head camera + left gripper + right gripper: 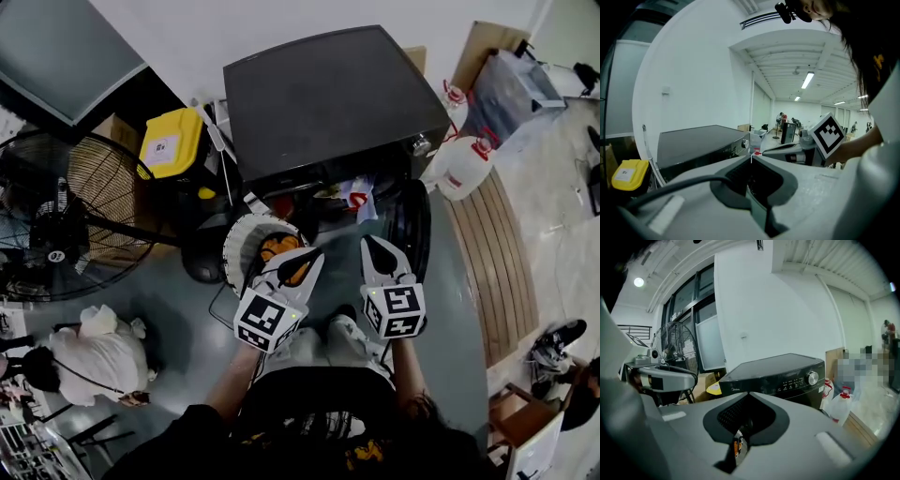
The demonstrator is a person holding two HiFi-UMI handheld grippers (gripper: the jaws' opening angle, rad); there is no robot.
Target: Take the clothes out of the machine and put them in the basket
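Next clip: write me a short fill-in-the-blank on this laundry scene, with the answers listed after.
1. The washing machine is ____ in colour.
2. The white basket holds an ____ item.
3. The left gripper and right gripper both have their jaws ____.
4. The container left of the machine is ____.

Answers: black; orange; shut; yellow

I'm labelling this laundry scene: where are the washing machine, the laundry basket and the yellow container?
washing machine (328, 94), head view, on its dark top panel.
laundry basket (242, 230), head view, on its white rim.
yellow container (183, 131), head view, on its yellow top.
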